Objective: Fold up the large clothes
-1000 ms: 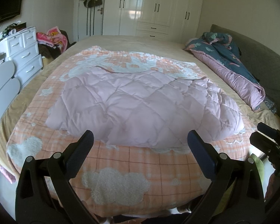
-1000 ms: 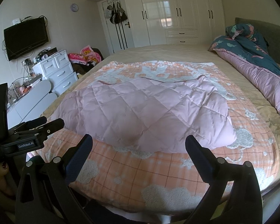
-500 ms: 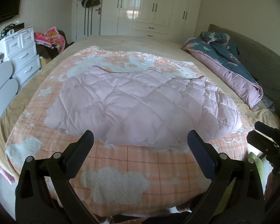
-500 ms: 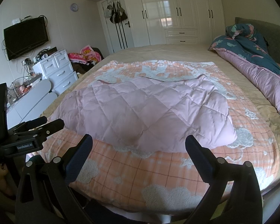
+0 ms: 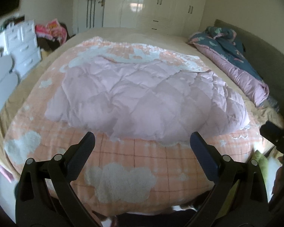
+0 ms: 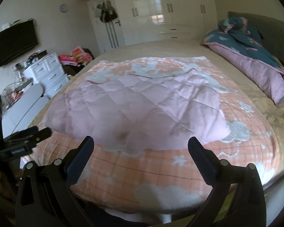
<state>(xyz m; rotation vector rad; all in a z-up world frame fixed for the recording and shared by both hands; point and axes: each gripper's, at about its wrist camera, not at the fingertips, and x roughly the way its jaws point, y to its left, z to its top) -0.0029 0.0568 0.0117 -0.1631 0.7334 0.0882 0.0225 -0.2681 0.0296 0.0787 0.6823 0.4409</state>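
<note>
A pale pink quilted garment (image 5: 142, 98) lies spread flat on an orange checked blanket with white clouds (image 5: 123, 174) on the bed. It also shows in the right wrist view (image 6: 134, 109). My left gripper (image 5: 142, 141) is open and empty, held above the blanket's near edge, just short of the garment's near hem. My right gripper (image 6: 141, 141) is open and empty, also just short of the hem. The left gripper shows at the left of the right wrist view (image 6: 26, 138), and the right gripper at the right edge of the left wrist view (image 5: 276, 134).
A rolled blue and pink duvet (image 5: 234, 58) lies along the bed's right side by the grey headboard (image 5: 265, 56). White drawers (image 6: 47, 73) and a wall television (image 6: 15, 43) stand on the left. White wardrobes (image 6: 170, 17) fill the far wall.
Both grippers have moved forward and lower toward the garment's near hem, so it looks larger. Both stay open. The garment has not moved.
</note>
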